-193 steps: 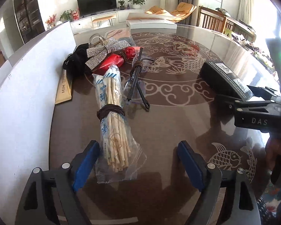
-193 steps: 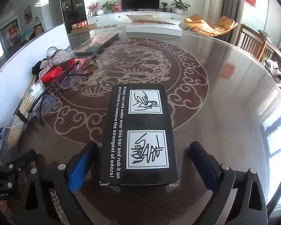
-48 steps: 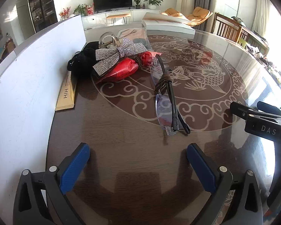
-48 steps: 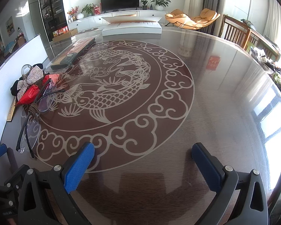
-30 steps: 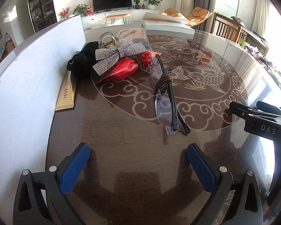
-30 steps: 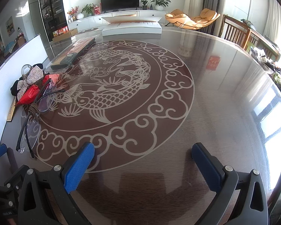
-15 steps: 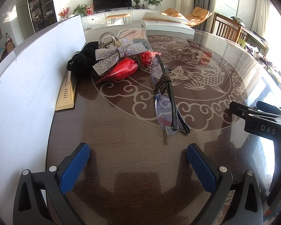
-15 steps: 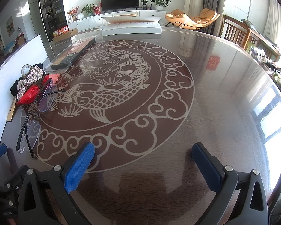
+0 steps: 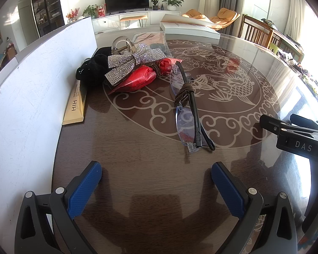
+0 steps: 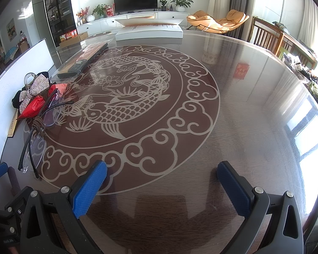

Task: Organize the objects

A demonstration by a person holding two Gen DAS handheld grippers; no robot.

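Plainly both tongs, left (image 9: 156,182) and right (image 10: 162,182), hover spread and empty over the table (image 10: 233,110), so the glasses (image 9: 187,110), red packet (image 9: 137,78) and bow (image 9: 129,62) by the white board (image 9: 31,89) seem left to sort.

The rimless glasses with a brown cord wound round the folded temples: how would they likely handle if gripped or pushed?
The rimless glasses look light, probably sliding easily on the glossy table. The thin bare lenses seem fragile and slippery to pinch. The brown cord likely keeps the temples from flopping.
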